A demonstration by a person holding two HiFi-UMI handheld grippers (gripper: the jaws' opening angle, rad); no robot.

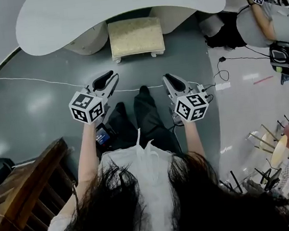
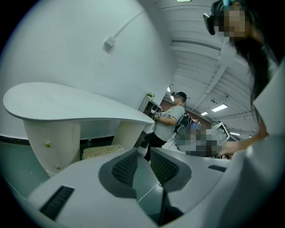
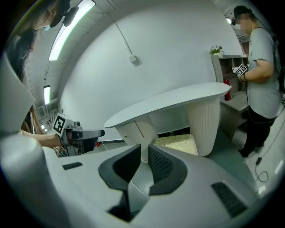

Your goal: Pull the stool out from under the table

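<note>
Approach before the pull, head view. Desk (image 1: pixel 72 17): white curved top on two pedestals (image 1: pixel 88 41). The stool (image 1: pixel 136 36) (cream cushion, white legs) stands btw. the pedestals, its rear tucked under the top, its front edge & front legs showing. L gripper (image 1: pixel 114 77) and R gripper (image 1: pixel 166 78) are held side by side, pointing at the stool but well short of it. Both pairs of jaws are closed w/ nothing btw. them. Judged best next: open both jaws, lower to the seat's front edge, take one front corner per gripper & close firmly on the cushion rim or a leg. Then draw straight back toward the person w/ equal force each side, since an uneven pull would prob. yaw the stool into a pedestal. Keep the pull low & level so the legs slide rather than tip. Surface & room: grey glossy floor (image 1: pixel 31 109), likely low friction; curved white wall (image 3: pixel 156 53) behind the desk; brown wooden furniture (image 1: pixel 34 185) at the person's L; a second person (image 1: pixel 263 20) at upper R, clear of the path; a thin white cable (image 1: pixel 33 80) across the floor btw. stool & person, which could snag the legs
</note>
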